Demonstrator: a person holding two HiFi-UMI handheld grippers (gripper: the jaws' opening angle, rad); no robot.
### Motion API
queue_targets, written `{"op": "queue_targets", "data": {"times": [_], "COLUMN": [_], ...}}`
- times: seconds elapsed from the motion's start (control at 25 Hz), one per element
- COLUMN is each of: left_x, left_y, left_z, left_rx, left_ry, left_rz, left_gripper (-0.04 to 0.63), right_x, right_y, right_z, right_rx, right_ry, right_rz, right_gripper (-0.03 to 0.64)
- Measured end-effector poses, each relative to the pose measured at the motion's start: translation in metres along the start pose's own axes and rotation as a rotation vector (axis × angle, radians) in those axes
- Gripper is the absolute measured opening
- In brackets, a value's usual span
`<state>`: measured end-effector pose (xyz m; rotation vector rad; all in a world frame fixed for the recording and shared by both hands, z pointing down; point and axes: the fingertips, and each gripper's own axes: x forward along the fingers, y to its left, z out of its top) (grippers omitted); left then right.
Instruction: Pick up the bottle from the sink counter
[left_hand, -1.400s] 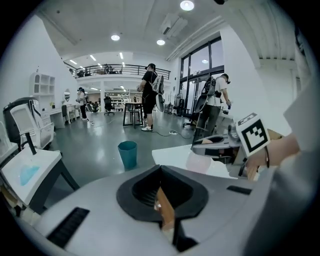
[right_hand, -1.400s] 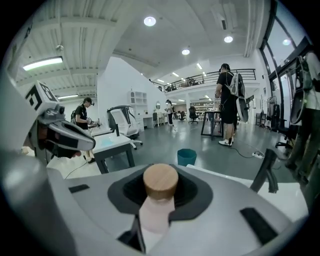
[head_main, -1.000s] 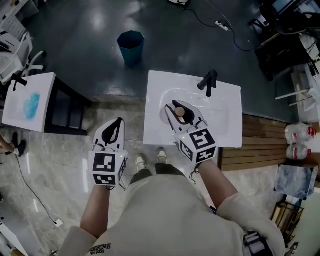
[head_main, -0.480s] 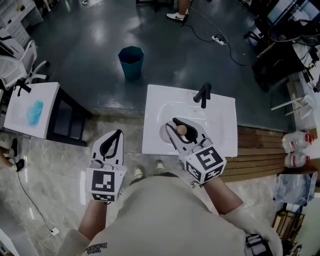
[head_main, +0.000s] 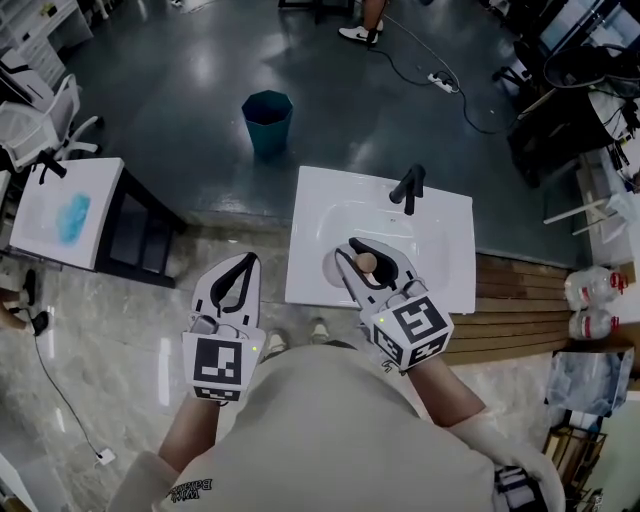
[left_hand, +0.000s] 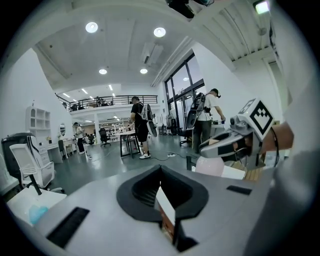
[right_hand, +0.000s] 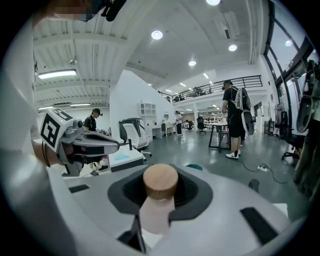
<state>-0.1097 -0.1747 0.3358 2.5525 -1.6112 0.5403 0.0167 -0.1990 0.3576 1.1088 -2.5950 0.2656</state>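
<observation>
The right tool (head_main: 360, 252) was clamped narrow on the bottle (right_hand: 158, 202), just below its wooden cap (head_main: 366, 263), over the white counter (head_main: 308, 250). The faucet (head_main: 410, 186) stood at 1 o'clock. The left tool (head_main: 240, 282), jaws together and empty, hung off the counter's edge at 9 o'clock. A clean lift likely called for a steady squeeze, with the bottle kept upright and rising clear of the faucet.
</observation>
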Motion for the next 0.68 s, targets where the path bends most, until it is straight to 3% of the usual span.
{"op": "queue_targets", "data": {"times": [0.68], "left_x": [-0.0079], "left_y": [0.0013], "left_z": [-0.0022], "left_rx": [0.010], "left_ry": [0.014], "left_rz": [0.020], "left_gripper": [0.006], "right_x": [0.0022], "right_y": [0.0068], "right_z": [0.0100], "right_rx": [-0.062], "right_ry": [-0.008], "right_rz": [0.002], "right_gripper": [0.084]}}
